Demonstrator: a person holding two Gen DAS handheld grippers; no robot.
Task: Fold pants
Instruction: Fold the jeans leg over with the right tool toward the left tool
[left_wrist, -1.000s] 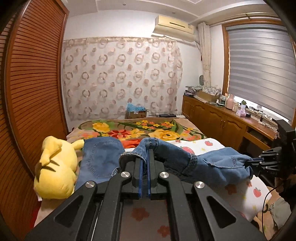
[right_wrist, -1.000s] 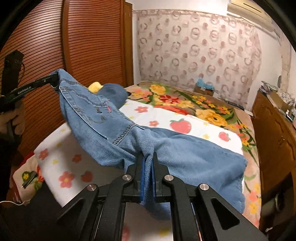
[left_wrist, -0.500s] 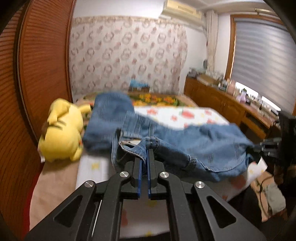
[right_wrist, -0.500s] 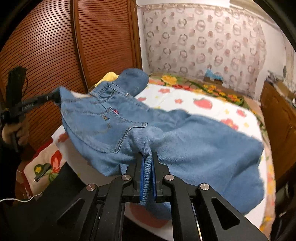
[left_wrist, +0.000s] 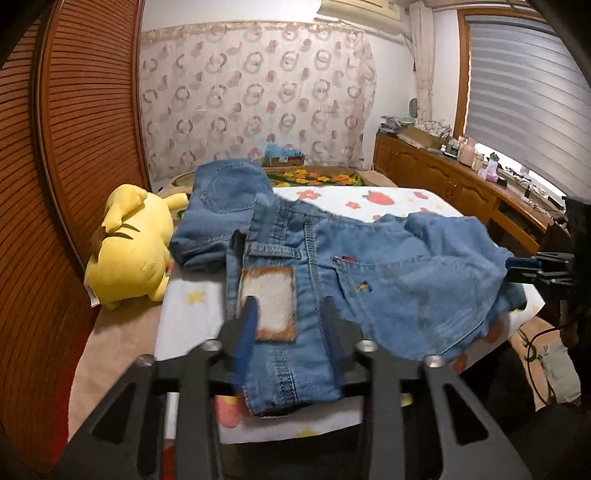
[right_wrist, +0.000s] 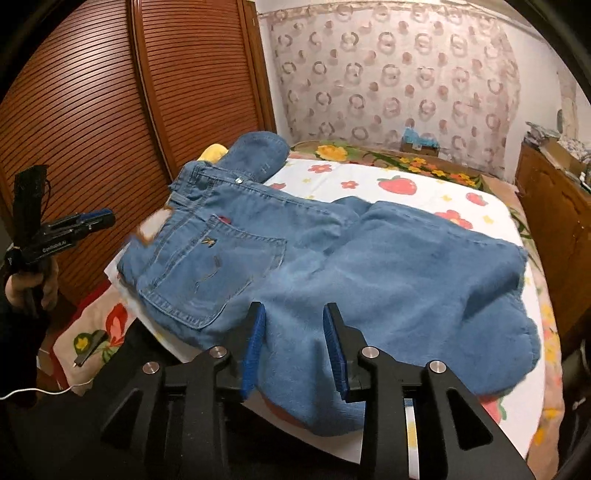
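Note:
The blue jeans (left_wrist: 388, 273) lie spread on the bed, waistband with its leather patch toward my left gripper (left_wrist: 290, 314), which is open with the cloth lying between its jaws. In the right wrist view the jeans (right_wrist: 369, 266) show a back pocket and the legs run right. My right gripper (right_wrist: 295, 321) is open at the jeans' near edge. Each gripper also shows from the other's camera: the right gripper (left_wrist: 532, 266) at the jeans' right edge, the left gripper (right_wrist: 85, 221) apart from the cloth.
A second folded pair of jeans (left_wrist: 221, 206) and a yellow plush toy (left_wrist: 129, 251) lie at the bed's left. The floral sheet (right_wrist: 424, 188) covers the bed. A slatted wooden wardrobe (right_wrist: 110, 110) stands left, wooden cabinets (left_wrist: 443, 181) right.
Both grippers have opened and let go of the jeans, which dropped from being held up to lying spread on the bed.

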